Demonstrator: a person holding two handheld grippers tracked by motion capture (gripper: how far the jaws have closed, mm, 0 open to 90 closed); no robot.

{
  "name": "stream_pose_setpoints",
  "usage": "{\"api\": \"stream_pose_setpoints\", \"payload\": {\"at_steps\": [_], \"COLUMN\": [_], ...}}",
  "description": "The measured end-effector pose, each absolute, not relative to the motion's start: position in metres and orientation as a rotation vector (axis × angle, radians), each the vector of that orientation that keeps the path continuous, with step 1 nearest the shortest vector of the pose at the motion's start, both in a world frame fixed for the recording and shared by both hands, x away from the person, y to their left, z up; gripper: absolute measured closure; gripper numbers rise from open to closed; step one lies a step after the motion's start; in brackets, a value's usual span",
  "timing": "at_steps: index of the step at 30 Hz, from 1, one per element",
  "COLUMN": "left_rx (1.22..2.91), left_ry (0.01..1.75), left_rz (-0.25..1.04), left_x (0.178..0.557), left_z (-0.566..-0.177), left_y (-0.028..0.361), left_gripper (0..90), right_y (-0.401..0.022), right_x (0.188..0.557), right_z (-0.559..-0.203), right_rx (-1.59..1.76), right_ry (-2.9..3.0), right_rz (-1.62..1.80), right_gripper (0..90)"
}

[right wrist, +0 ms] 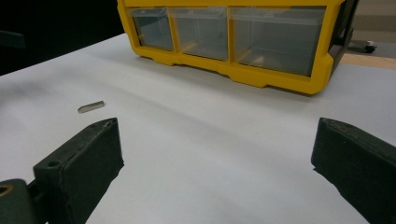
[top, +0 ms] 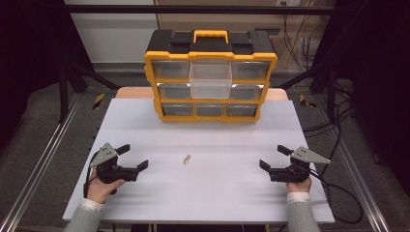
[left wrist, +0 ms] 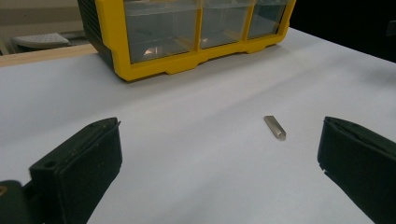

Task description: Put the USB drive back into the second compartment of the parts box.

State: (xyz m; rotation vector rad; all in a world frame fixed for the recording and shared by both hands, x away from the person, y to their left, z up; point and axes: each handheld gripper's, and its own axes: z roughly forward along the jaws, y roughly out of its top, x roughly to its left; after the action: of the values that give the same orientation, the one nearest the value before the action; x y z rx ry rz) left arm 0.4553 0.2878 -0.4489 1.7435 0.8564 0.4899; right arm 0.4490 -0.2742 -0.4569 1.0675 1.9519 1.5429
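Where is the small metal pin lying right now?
In the high view the small metal pin lies bare on the white table, roughly midway between the left gripper and right gripper, in front of the yellow drawer organizer.

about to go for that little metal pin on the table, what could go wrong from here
1. The metal pin is small and lies flat on the smooth white table, so the left gripper, its jaws wide open, may push or roll it instead of pinching it.
2. One clear drawer sticks out of the yellow organizer; a careless reach there might knock it.
3. Both the left gripper and the right gripper face the pin and could collide.
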Motion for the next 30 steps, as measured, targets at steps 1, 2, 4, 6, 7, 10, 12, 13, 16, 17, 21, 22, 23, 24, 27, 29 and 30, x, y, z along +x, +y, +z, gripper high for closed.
{"api": "stream_pose_setpoints", "payload": {"at_steps": [1,2,4,6,7,10,12,13,16,17,21,22,23,24,27,29,30], "left_rx": [1.743,1.743,1.742,1.746,1.746,1.754,1.758,1.758,1.76,1.76,1.765,1.765,1.765,1.767,1.773,1.78,1.785], "left_ry": [0.854,0.852,0.851,0.857,0.857,0.863,0.864,0.864,0.864,0.864,0.863,0.865,0.865,0.864,0.863,0.866,0.865], "left_rz": [0.49,0.491,0.489,0.489,0.489,0.491,0.496,0.496,0.497,0.497,0.497,0.497,0.497,0.498,0.501,0.505,0.502], "left_x": [0.455,0.455,0.455,0.455,0.455,0.455,0.455,0.455,0.454,0.454,0.454,0.454,0.454,0.454,0.453,0.453,0.453], "left_z": [-0.449,-0.448,-0.448,-0.447,-0.447,-0.446,-0.445,-0.445,-0.444,-0.444,-0.442,-0.441,-0.441,-0.44,-0.439,-0.438,-0.437], "left_y": [0.288,0.287,0.287,0.286,0.286,0.284,0.283,0.283,0.281,0.281,0.277,0.275,0.275,0.274,0.271,0.268,0.266], "left_gripper": [0.0,0.0,0.0,0.0,0.0,0.0,0.0,0.0,0.0,0.0,0.0,0.0,0.0,0.0,0.0,0.0,0.0], "right_y": [-0.275,-0.275,-0.275,-0.275,-0.275,-0.274,-0.275,-0.275,-0.274,-0.274,-0.274,-0.274,-0.274,-0.274,-0.274,-0.274,-0.274], "right_x": [0.449,0.449,0.449,0.449,0.449,0.449,0.449,0.449,0.449,0.449,0.449,0.449,0.449,0.449,0.449,0.449,0.449], "right_z": [-0.457,-0.457,-0.457,-0.457,-0.457,-0.457,-0.457,-0.457,-0.457,-0.457,-0.457,-0.457,-0.457,-0.457,-0.457,-0.457,-0.457], "right_rx": [1.066,1.065,1.064,1.062,1.062,1.063,1.062,1.062,1.065,1.065,1.064,1.063,1.061,1.061,1.059,1.06,1.056], "right_ry": [1.952,1.952,1.954,1.957,1.957,1.967,1.967,1.967,1.974,1.975,1.975,1.978,1.981,1.981,1.987,1.988,1.99], "right_rz": [1.542,1.543,1.544,1.543,1.543,1.539,1.543,1.543,1.539,1.538,1.536,1.531,1.526,1.526,1.525,1.522,1.52], "right_gripper": [2.3,2.3,2.3,2.3,2.3,2.4,2.3,2.3,2.4,2.3,2.4,2.4,2.4,2.4,2.4,2.4,2.3]}}
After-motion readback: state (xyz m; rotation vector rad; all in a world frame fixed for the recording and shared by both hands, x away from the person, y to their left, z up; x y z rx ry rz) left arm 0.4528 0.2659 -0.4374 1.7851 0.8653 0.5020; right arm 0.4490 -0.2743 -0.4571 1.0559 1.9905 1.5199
